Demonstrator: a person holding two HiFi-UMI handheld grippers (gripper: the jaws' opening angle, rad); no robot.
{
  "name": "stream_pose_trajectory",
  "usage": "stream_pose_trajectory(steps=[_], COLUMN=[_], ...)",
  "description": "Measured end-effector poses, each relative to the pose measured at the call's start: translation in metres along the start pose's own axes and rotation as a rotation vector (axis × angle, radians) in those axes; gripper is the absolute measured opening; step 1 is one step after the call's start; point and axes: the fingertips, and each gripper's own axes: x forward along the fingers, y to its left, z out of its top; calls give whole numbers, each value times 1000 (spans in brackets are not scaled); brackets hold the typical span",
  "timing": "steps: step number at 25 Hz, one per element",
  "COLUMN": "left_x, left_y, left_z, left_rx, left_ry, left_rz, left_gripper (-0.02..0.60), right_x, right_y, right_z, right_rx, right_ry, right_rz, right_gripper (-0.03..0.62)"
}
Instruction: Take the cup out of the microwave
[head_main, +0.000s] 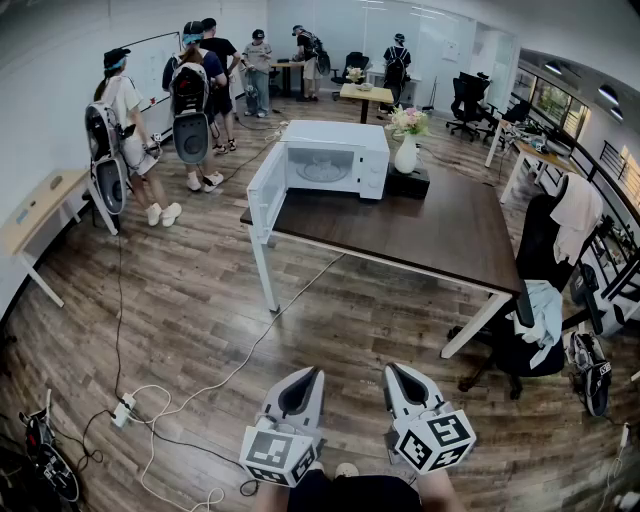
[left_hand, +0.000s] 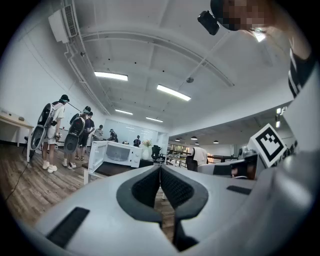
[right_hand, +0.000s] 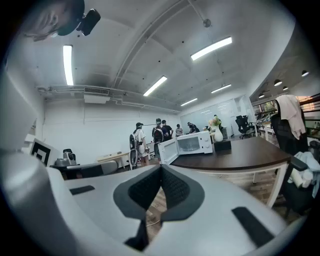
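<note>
A white flower vase (head_main: 405, 155) stands apparently on a dark box (head_main: 412, 186).

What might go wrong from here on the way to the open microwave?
1. A white cable lies across the way to the table: a trip is possible.
2. The microwave has its door standing open at the table's edge; it may be bumped on approach.
3. The vase stands close beside the microwave and might be knocked over when reaching in.
</note>
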Motion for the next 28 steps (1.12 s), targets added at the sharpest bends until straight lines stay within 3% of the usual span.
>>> stream_pose_trajectory(steps=[18,28], left_x=[1,0], left_y=[13,46], left_z=[-20,-28], left_rx=[17,22], left_ry=[56,86], left_rz=[-64,-41], left_gripper=[6,6], right_x=[3,34], right_y=[-9,1], right_z=[-22,-32], right_rx=[34,65], right_ry=[10,21], right_rz=[-116,-102], right_gripper=[-6,-6])
